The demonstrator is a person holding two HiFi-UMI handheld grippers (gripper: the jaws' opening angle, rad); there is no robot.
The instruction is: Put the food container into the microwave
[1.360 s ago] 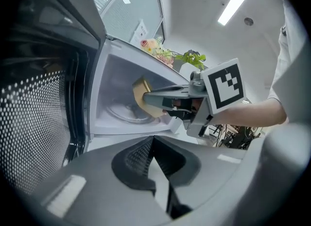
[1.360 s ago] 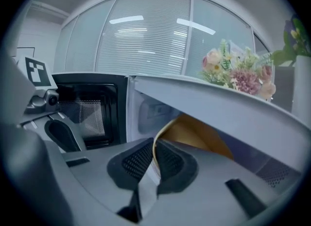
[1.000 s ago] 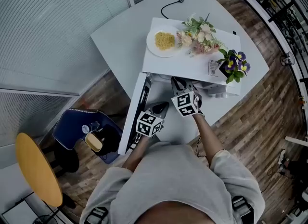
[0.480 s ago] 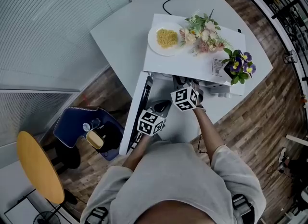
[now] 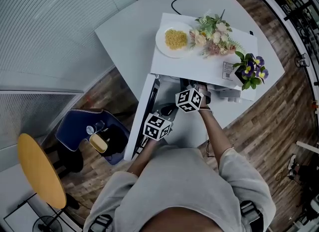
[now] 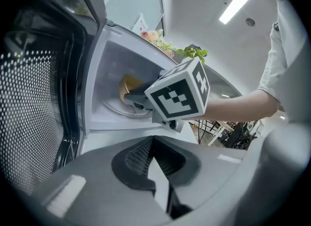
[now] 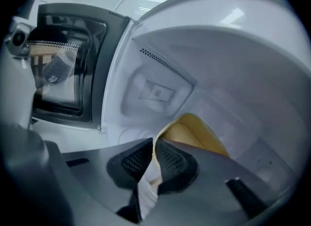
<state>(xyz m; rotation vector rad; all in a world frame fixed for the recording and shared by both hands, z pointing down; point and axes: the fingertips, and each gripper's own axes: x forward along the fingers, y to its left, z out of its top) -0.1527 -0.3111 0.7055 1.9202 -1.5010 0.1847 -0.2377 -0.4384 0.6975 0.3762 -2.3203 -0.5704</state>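
Fingers on both grippers are closed. On the desk, the microwave stands with its door open. The right gripper clamps the yellow food container rim inside. The left gripper, outside, holds nothing.

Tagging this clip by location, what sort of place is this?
Probably an office or lab break corner: a microwave on a white table, window blinds beside it, strip lights on the ceiling.
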